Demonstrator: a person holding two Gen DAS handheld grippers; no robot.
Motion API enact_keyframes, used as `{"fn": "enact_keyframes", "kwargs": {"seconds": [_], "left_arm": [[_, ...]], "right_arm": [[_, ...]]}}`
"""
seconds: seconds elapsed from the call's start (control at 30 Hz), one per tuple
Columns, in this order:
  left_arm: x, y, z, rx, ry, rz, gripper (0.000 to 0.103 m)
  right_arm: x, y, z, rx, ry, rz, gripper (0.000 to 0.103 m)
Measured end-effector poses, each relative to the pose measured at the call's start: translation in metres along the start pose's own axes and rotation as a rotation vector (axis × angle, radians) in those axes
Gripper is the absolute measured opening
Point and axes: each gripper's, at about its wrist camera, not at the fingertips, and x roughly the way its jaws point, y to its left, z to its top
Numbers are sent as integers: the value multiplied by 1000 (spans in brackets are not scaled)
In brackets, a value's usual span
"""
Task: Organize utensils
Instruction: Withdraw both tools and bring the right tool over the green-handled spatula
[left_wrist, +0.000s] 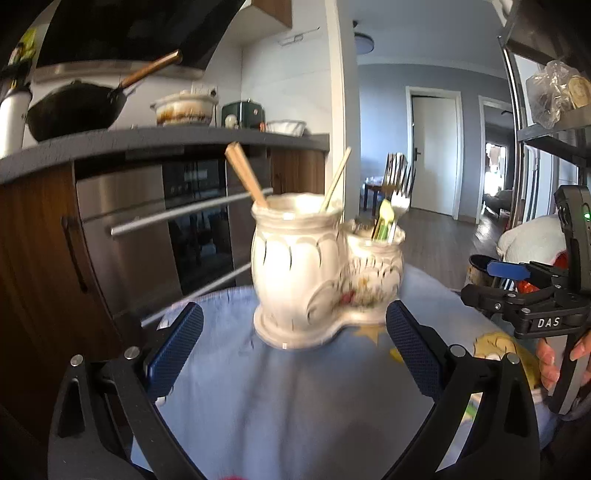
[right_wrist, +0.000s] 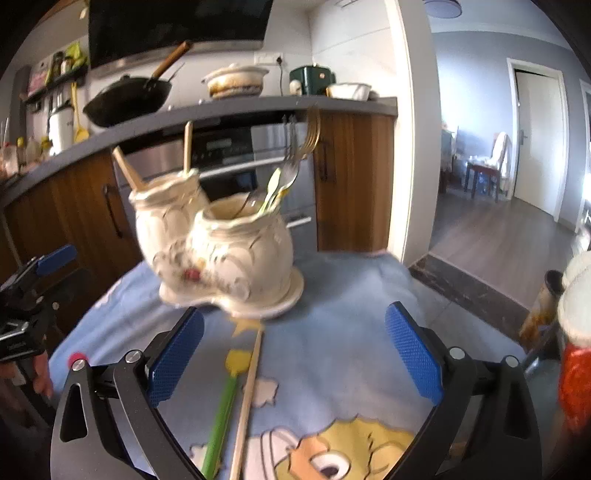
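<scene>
Left gripper (left_wrist: 293, 345): spread wide, holding nothing. It hovers low over the table (left_wrist: 295, 406), which is covered with a blue cartoon-print cloth; its blue pads flank the base of the holder without touching it. Judgement: it stands ready to steady the holder, not to lift anything.

Ceramic utensil holder (right_wrist: 221, 251): cream, two joined pots, standing upright near the far edge of the table. The taller pot carries wooden chopsticks (left_wrist: 245, 175) leaning outward on its rim; the shorter pot carries forks (right_wrist: 301, 147) and a pale green-handled utensil, handles down, heads up. Judgement: the pots sort by kind, long sticks in the deep pot and cutlery in the shallow one, so that each item stands without tipping.

Loose items: a green-handled utensil (right_wrist: 221, 413) and a single wooden chopstick (right_wrist: 249, 402) lie flat, side by side, on the cloth between the holder and the near edge, pointing toward the holder. Judgement: these remain to be sorted; the task is partly done.

Right gripper (right_wrist: 293, 347): spread wide, empty, positioned directly above the two loose items, fingers straddling them. Judgement: it is placed for a pickup; the thin chopstick lying flat will demand a low, precise pinch.
</scene>
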Motion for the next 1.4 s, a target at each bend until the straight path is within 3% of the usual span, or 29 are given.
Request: {"fn": "enact_keyframes", "kwargs": {"seconds": [0.27,0.4,0.47,0.53,0.93,1.07,1.4], "left_arm": [[6,7,-24,-44,118,-35,98],[10,7,-27,-49,128,-50,98],[13,7,-28,-51,129,-51,98],[17,7,-27,-50,140,-48,98],[15,15,-26,-93,132,-58,98],[16,15,-27,-95,136,-53,98],[17,15,-28,-88,142,-58,98]], "right_arm": [[9,28,-34,-84,146,-7,98],[14,38,-42,-107,197,3,95],[14,46,-43,-137,213,14,88],[14,53,-43,-175,236,5,74],[16,72,-45,-197,297,9,41],[17,72,-43,-193,309,13,40],[35,69,-41,-160,363,-3,26]]}}
